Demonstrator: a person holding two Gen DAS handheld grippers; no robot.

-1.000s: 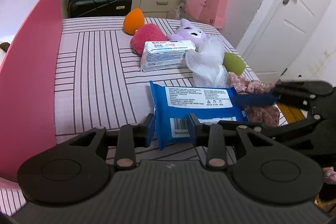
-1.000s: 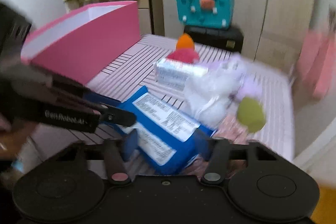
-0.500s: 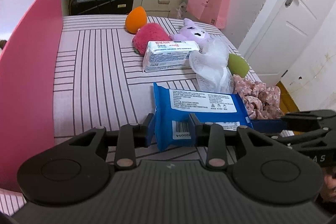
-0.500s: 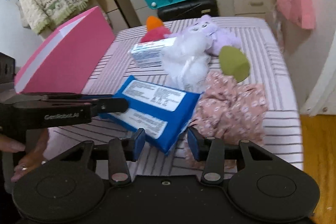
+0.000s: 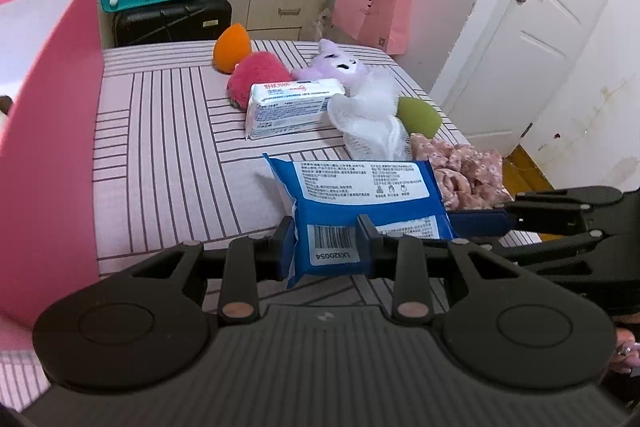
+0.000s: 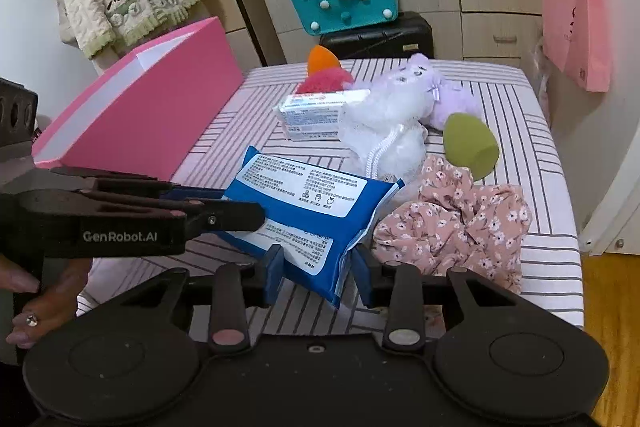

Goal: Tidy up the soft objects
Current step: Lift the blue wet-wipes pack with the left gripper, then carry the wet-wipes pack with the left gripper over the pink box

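A blue pack of wet wipes (image 5: 360, 191) hangs just above the striped bed cover, and my left gripper (image 5: 325, 243) is shut on its barcode end. In the right wrist view the same blue pack (image 6: 304, 203) has its near corner between the fingers of my right gripper (image 6: 318, 275). Those jaws are closing, and the right pad still stands a little off the crimped edge. My left gripper (image 6: 224, 205) comes in from the left there, with a hand on its handle. My right gripper (image 5: 480, 219) reaches the pack's right end in the left wrist view.
Behind the pack lie a white wipes pack (image 6: 316, 115), a white mesh puff (image 6: 384, 131), a purple plush (image 6: 424, 83), a green sponge (image 6: 468, 143), a red puff (image 5: 256, 79) and an orange sponge (image 5: 232, 47). A floral cloth (image 6: 452, 223) lies right; a tall pink box (image 6: 152, 115) stands left.
My right gripper has rolled level and its jaws have narrowed around the blue pack's corner. The pack's near end has risen slightly in my left gripper, which has kept its place.
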